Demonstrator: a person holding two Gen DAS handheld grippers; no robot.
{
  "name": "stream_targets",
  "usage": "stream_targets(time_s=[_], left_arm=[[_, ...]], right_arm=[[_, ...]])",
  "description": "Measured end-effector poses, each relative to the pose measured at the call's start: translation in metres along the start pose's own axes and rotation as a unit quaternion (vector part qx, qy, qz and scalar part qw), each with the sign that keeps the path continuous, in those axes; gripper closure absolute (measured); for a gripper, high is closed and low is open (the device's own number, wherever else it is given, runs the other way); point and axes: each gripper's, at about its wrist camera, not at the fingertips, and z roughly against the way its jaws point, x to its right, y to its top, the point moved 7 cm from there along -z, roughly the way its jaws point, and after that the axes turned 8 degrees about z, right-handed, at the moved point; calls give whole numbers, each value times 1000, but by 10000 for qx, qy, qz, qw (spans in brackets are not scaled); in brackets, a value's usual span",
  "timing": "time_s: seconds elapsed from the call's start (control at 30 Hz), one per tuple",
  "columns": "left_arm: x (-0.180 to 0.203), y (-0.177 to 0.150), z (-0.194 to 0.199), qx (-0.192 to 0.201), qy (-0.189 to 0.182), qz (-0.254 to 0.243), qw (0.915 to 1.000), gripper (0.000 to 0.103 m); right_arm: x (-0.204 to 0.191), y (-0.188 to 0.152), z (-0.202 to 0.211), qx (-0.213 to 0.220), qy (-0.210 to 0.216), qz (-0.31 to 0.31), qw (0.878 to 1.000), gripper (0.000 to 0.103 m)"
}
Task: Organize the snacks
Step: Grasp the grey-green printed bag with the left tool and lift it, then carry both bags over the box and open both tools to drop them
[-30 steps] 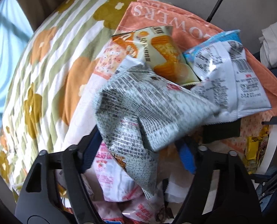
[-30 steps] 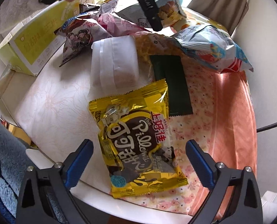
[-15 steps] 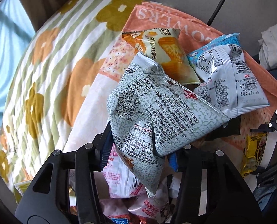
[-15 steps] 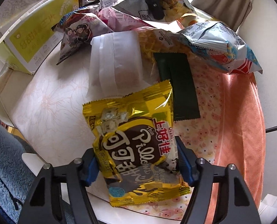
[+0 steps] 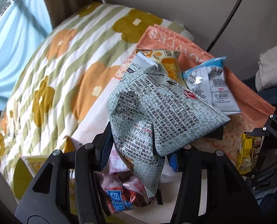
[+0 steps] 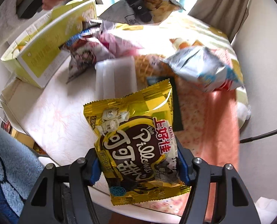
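So your right gripper [image 6: 139, 168] was closing on the yellow snack bag [image 6: 136, 141], long axis running up-frame, green box [image 6: 50, 44] sitting upper left.

glossy foil snack bag [image 6: 136, 140], quilted cloth blanket [image 5: 50, 78]

You work at a round white table [image 6: 50, 115] spread with a floral quilt [image 5: 50, 78] and an orange towel [image 5: 250, 97]. Behind it you have a plain beige wall [image 5: 175, 3], where a black cable [image 5: 230, 15] runs, and tan curtains [image 5: 67, 1]. Daylight reaches you through the window [image 5: 13, 37] on the left.
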Motion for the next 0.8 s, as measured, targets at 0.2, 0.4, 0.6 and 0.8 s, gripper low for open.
stream_targets(time_s=[0.2,0.4,0.6,0.8], left_arm=[[-13,-6,53,366,114,542,9978,57],[-36,-22,115,814,363,1115,9898,57],[-78,-61,179,1160,728,1767,9747,57],[-132,-120,219,1341,1138,2414,9544,57]], right_arm=[[9,23,40,327,-118,162,9993,43],[4,67,80,753,-188,681,9947,43],[-23,127,109,1225,-25,1265,9844,43],[-72,179,119,1631,229,1614,9731,43]])
